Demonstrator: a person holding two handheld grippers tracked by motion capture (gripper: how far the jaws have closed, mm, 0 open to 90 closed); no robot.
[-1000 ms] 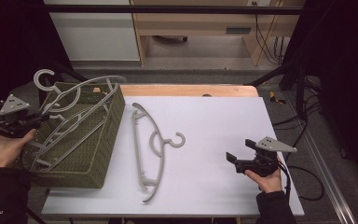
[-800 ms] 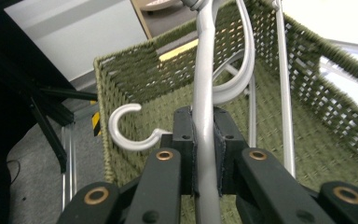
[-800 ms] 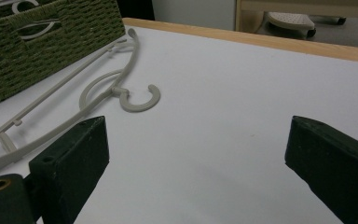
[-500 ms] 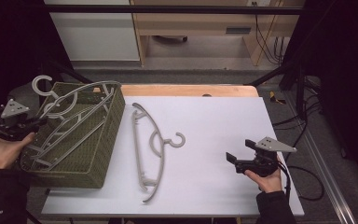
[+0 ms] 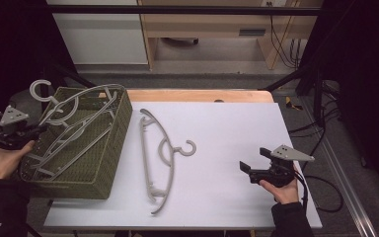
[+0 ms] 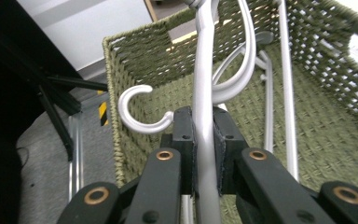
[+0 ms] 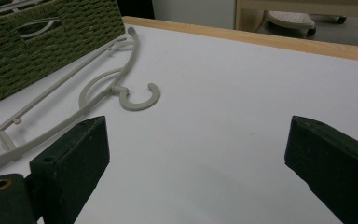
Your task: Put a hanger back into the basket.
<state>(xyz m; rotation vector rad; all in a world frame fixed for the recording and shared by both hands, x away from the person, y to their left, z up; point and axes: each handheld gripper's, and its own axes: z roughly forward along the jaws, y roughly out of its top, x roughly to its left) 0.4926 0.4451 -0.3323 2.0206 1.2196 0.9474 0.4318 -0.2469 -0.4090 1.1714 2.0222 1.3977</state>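
The grey hanger (image 5: 74, 116) lies tilted across the woven basket (image 5: 109, 163) at the left edge of the counter (image 5: 227, 128), its hook (image 5: 40, 89) poking out past the basket's far left corner. The left tongs (image 5: 32, 131) are pinching the hanger's bar, which runs up between their pads (image 6: 184, 135). A second, beige hanger (image 5: 160, 153) lies flat on the counter just beside the basket. The right tongs (image 5: 246, 170) are spread wide, empty, low over the counter near its right edge.
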